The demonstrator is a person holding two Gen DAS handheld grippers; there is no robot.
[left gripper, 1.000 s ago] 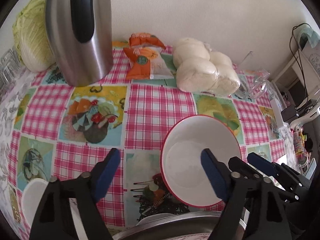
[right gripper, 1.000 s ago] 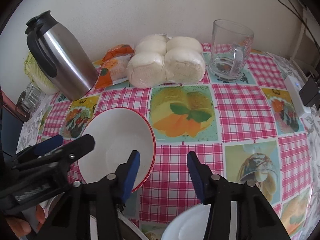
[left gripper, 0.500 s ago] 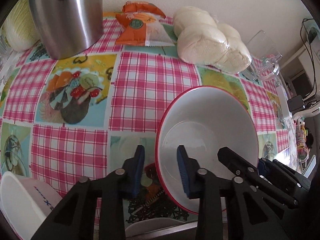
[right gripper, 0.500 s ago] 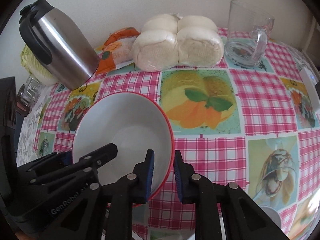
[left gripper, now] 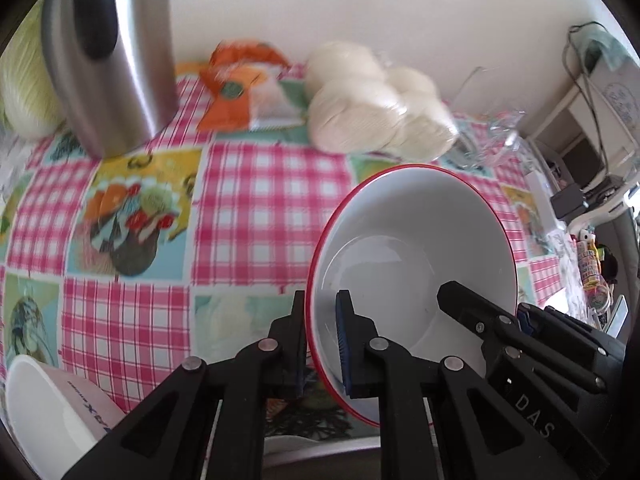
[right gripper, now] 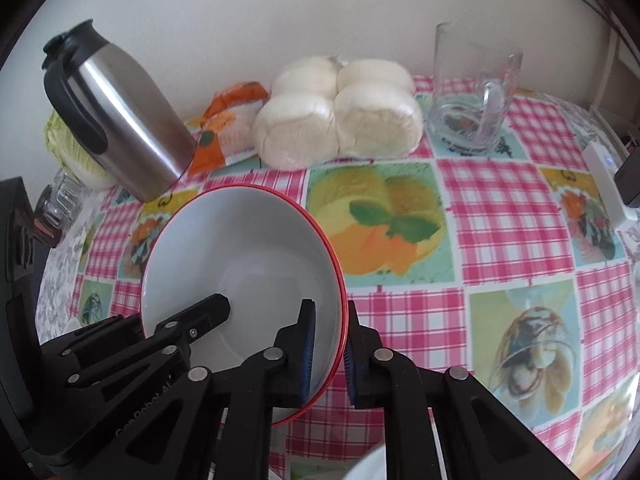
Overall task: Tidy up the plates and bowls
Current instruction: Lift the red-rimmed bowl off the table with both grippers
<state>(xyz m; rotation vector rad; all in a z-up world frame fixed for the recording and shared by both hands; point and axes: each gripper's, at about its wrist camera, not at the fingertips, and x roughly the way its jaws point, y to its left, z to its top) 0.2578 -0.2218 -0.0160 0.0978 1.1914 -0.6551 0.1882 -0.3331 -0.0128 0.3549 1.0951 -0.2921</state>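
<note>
A white bowl with a red rim (left gripper: 412, 248) (right gripper: 240, 248) sits near the front of the checked tablecloth, slightly tilted. My left gripper (left gripper: 321, 300) straddles its left rim, one pad inside and one outside. The jaws are closing and the pads press on the wall. My right gripper (right gripper: 330, 308) is shut on the opposite rim in the same way. Each view shows the other gripper at the bowl's far side: the right gripper (left gripper: 480, 312) and the left gripper (right gripper: 200, 312). A smaller white bowl (left gripper: 44, 404) lies at the lower left.
At the back stand a steel jug (right gripper: 124, 120), an orange snack packet (left gripper: 248, 88), wrapped white buns (right gripper: 340, 120) and a glass mug (right gripper: 472, 96). A cabbage (left gripper: 24, 88) lies far left. A white plate edge (right gripper: 368, 464) shows at the front.
Both grippers went from open, clear of the bowl, to closed over its rim from opposite sides. The bowl now looks larger and more tilted in both views.
</note>
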